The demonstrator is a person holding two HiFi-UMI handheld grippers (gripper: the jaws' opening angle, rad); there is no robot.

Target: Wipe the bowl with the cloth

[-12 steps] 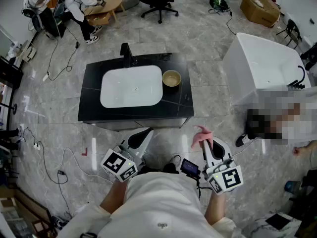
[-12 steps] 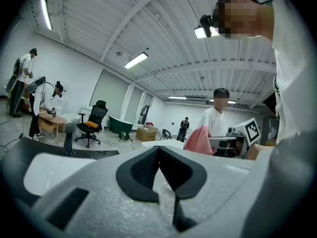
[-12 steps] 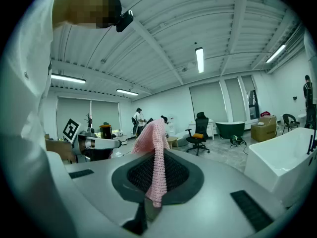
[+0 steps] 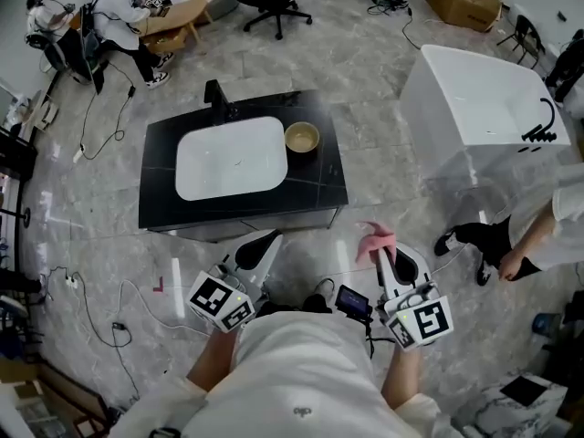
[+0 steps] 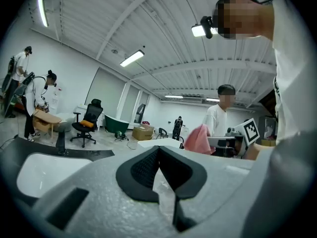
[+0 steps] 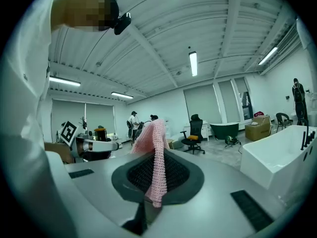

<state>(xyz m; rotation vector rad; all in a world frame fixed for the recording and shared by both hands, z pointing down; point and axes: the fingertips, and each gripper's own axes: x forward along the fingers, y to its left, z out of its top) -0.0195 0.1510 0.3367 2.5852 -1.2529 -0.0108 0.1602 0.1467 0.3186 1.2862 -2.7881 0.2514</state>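
Right gripper [image 4: 384,257] clamps cloth [image 4: 375,239]; left gripper [image 4: 267,241] closed, empty. Next I carry it to bowl [image 4: 302,138] at counter's [image 4: 330,179] right edge.

Two hand-held grippers, left [image 4: 266,239] and right [image 4: 381,255]; one cloth [image 4: 374,236]; ahead of them one bowl [image 4: 302,138], one sink [image 4: 231,158], one bathtub [image 4: 474,108].

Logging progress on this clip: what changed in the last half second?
The view has drifted slightly, so the counter sits a bit higher and further left; the bystander at right has shifted. No grip changed: the right gripper still pinches the cloth, the left gripper stays shut and empty, the bowl remains on the counter.
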